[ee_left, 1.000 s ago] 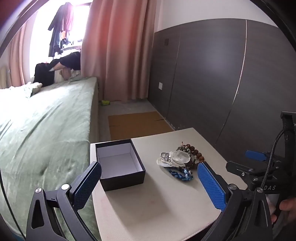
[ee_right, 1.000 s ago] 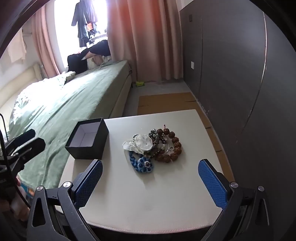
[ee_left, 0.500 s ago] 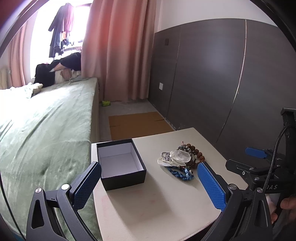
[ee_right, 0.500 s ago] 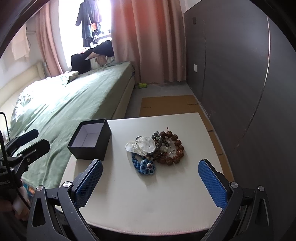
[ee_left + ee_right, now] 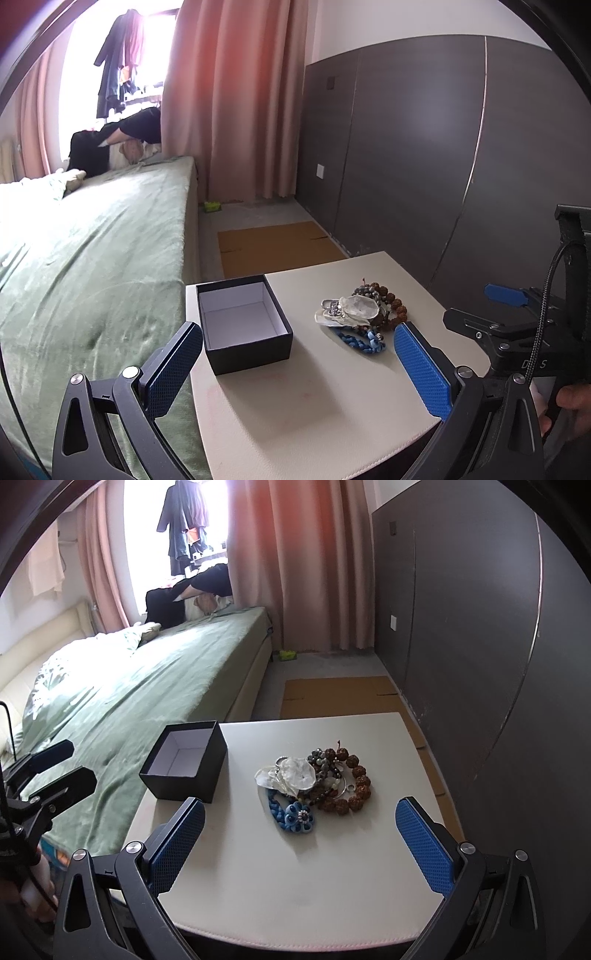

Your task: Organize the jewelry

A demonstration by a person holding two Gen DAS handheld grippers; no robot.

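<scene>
A black box (image 5: 242, 325) (image 5: 184, 762) with a white inside stands open and empty at the left of the small white table (image 5: 314, 406) (image 5: 295, 867). To its right lies a jewelry heap (image 5: 360, 314) (image 5: 314, 779): a pearly white flower piece (image 5: 295, 771), a brown bead bracelet (image 5: 354, 781), grey beads, and a blue braided flower piece (image 5: 295, 814) (image 5: 360, 339). My left gripper (image 5: 299, 367) hovers open over the table's near part. My right gripper (image 5: 301, 843) is open too, short of the heap. Both hold nothing.
A bed with a green cover (image 5: 92, 258) (image 5: 147, 679) borders the table's left side. A dark panelled wall (image 5: 424, 147) (image 5: 480, 627) runs along the right. Flat cardboard (image 5: 277, 247) (image 5: 340, 694) lies on the floor beyond the table. Pink curtains hang at the back.
Both cameras have drifted slightly; the box and jewelry sit a little lower in the right wrist view. Nothing on the table has moved, and both grippers stay open.
</scene>
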